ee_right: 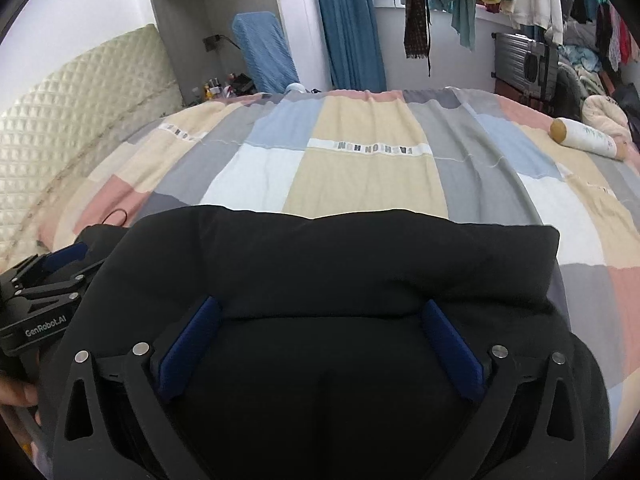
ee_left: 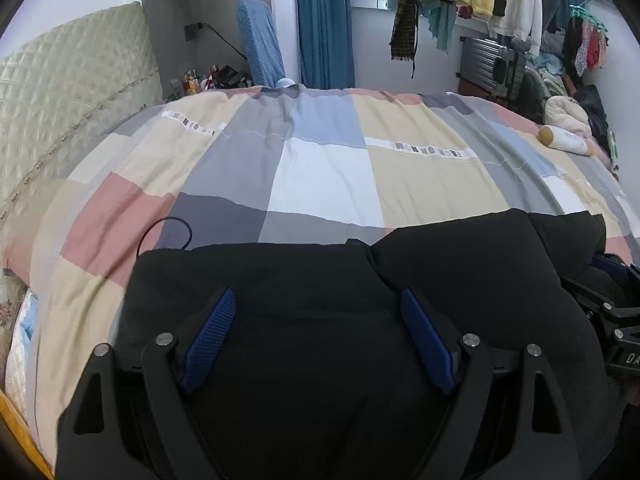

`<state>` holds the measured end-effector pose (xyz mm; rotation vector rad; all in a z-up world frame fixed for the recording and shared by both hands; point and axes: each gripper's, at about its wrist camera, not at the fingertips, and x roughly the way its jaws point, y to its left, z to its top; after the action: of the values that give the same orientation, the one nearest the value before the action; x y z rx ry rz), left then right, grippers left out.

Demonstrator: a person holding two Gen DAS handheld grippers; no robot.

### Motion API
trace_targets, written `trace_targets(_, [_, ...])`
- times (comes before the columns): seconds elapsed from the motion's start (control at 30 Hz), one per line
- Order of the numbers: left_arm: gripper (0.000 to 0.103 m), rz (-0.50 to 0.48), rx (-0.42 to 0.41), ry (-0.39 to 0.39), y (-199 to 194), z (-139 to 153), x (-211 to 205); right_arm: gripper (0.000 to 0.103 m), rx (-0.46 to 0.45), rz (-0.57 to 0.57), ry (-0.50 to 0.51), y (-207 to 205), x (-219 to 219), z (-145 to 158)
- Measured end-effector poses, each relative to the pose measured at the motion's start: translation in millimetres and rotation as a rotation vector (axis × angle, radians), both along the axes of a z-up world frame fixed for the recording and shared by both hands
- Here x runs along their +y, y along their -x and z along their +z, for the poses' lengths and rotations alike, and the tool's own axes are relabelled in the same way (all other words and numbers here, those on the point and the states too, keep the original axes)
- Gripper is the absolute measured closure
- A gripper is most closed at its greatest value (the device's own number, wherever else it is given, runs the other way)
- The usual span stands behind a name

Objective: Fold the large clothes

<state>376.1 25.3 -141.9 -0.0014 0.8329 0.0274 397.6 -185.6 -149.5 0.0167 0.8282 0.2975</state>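
We have the black garment (ee_left: 360, 280) lying on the near part of the bed (ee_left: 328, 176), bunched into thick rolls toward 12 o'clock, with both claws over it. Our left claw (ee_left: 316, 308) stands with its blue pads spread wide and nothing pinched between them; our right claw (ee_right: 322, 316) is the same, pads apart over the cloth. In the right view the left claw (ee_right: 60, 264) shows at 9 o'clock, beside the garment's edge.

The risk, as we judge it, is in the grip to come. The cloth looks bulky and layered, so a pinch could take only the top layer and leave the rest to sag, or take too many and drag the whole pile across the quilt. If the two claws seize uneven points, the fold would likely come out skewed. The thin black cable (ee_left: 168, 236) at 10 o'clock lies touching or just beside the garment's far corner and could be snagged. The bottle (ee_right: 586, 138) at 2 o'clock lies well apart.

Much is hard to read. The garment is uniformly dark, so we cannot tell sleeves, hems or collar, nor what kind of garment it is. Its near part runs under the claws and off the frame at 6 o'clock.
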Motion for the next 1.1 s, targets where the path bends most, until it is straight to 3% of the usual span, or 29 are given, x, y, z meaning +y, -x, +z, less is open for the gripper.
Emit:
trace_targets(0.27, [0.018,0.017,0.027,0.026,-17.0,-9.6,6.5,0.000,-0.001,-0.006,0.030,-14.9,4.8,-14.1])
trace_targets(0.43, [0.018,0.010,0.036,0.033,-6.9,-0.3,10.5,0.000,0.023,0.009,-0.004,-4.6,-3.9,-3.8])
trace_targets(0.77, [0.015,0.030,-0.075,0.045,95.0,60.2,71.5,0.002,-0.112,0.007,-0.016,81.0,-67.6,65.3])
trace_targets(0.9, [0.001,0.078,-0.057,0.125,134.3,62.2,110.8,0.002,-0.106,-0.029,-0.054,103.0,-99.3,67.9])
trace_targets(1.03, [0.000,0.127,-0.033,0.167,156.2,50.5,135.3,0.002,-0.101,-0.099,-0.049,118.8,-131.4,54.2])
trace_targets(1.1, [0.000,0.134,-0.005,0.228,159.5,40.2,145.6,0.002,-0.066,-0.134,-0.070,118.5,-146.6,39.0])
